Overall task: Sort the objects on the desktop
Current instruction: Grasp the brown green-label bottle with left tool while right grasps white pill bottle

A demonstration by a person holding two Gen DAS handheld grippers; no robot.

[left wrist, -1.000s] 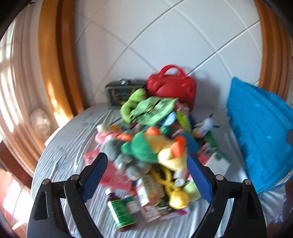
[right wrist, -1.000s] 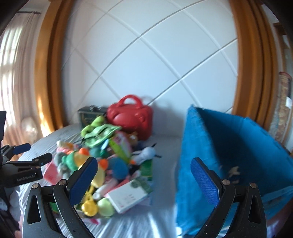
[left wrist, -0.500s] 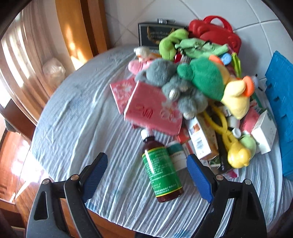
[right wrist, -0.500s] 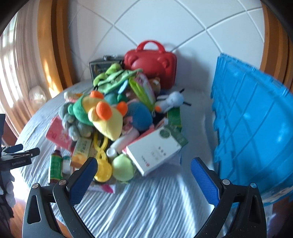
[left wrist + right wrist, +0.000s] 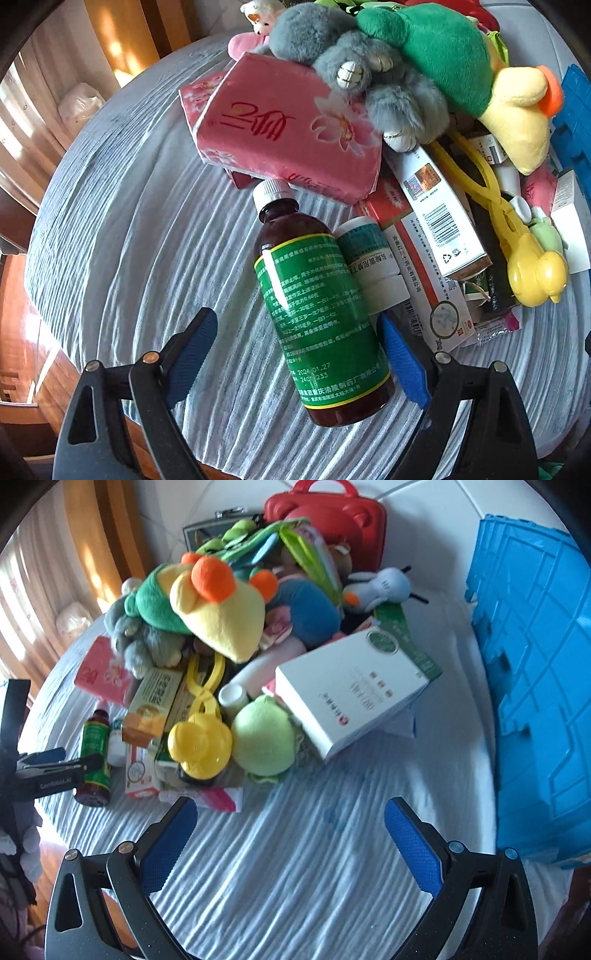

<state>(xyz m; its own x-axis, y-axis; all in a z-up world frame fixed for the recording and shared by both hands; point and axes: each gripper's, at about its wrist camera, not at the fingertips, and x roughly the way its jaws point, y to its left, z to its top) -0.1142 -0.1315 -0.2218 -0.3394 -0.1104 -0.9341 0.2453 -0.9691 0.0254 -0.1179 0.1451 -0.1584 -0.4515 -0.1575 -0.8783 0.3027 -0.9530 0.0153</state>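
Observation:
A pile of toys, boxes and bottles lies on a round table with a striped cloth (image 5: 122,236). A brown bottle with a green label (image 5: 321,314) lies on its side between the fingers of my open left gripper (image 5: 299,350), untouched; it also shows in the right wrist view (image 5: 94,755). A small white bottle (image 5: 373,258) lies against it. My right gripper (image 5: 290,836) is open and empty over bare cloth, in front of a green plush ball (image 5: 263,734), a yellow duck clip (image 5: 199,738) and a white box (image 5: 351,690).
A pink tissue pack (image 5: 284,129), grey plush (image 5: 369,62) and green-yellow plush (image 5: 461,62) top the pile. A blue crate (image 5: 535,672) stands at the right, a red case (image 5: 328,517) at the back. The table edge is close below the left gripper.
Both grippers have moved down and closer to the table. The left one has closed in on the green-label bottle, which now lies between its fingers. Both stay open.

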